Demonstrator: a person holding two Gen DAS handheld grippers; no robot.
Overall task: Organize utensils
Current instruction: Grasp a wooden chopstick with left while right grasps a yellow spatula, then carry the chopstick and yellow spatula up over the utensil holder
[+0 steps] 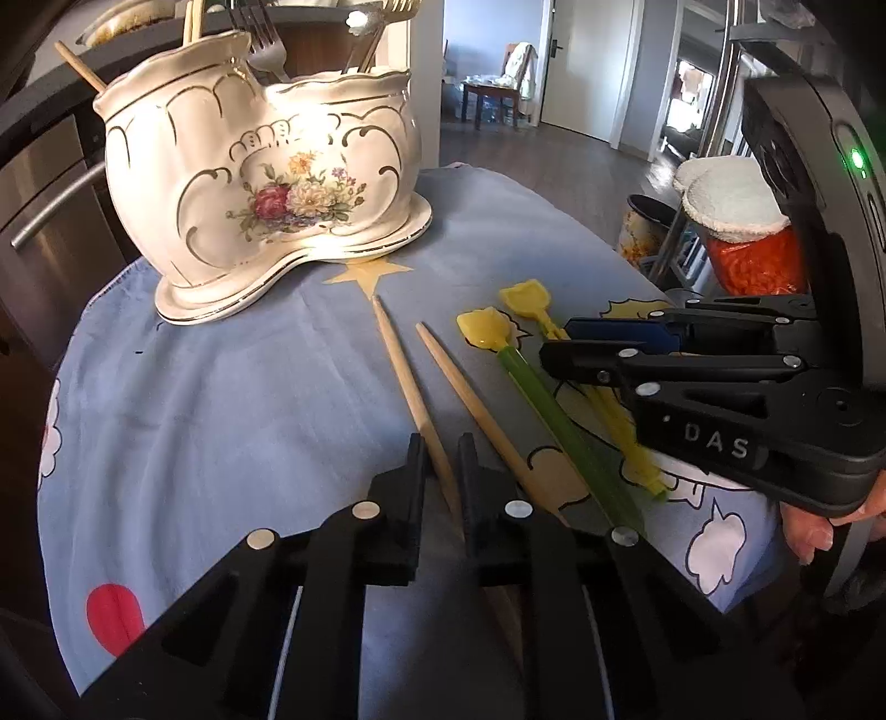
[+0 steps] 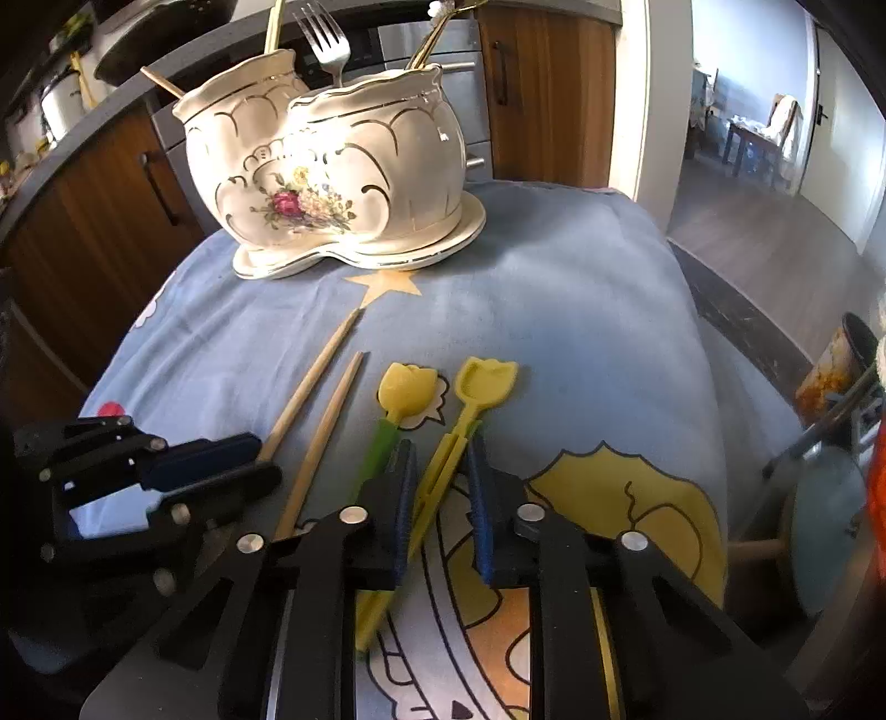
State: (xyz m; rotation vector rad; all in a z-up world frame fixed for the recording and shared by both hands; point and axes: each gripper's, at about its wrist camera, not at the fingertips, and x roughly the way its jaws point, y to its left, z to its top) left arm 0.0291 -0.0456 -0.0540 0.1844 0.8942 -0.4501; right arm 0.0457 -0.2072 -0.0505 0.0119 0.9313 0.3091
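Left claw: jaws nearly together, clamped on the left wooden chopstick low on its shaft; second chopstick lying loose just beside the right jaw.
Right claw: jaws nearly together around the yellow tulip pick; stem pinched near mid-length, flower head free ahead.
Green-stemmed tulip pick: just left of the right claw, not gripped, touching or nearly touching the left pad.
Desk: covered by a blue cartoon cloth; all four sticks lying flat, tips pointing toward the holder.
Ceramic holder: two floral pots on one base at the far end of the cloth; forks and other handles already upright inside.
Step in hand (judged): grips set, lift pending.
Technique: raise both straight up, slowly, to avoid dragging the loose neighbours; tilt tip-down above a pot before release.
Risk: thin, smooth stems, liable to swivel in the pads.
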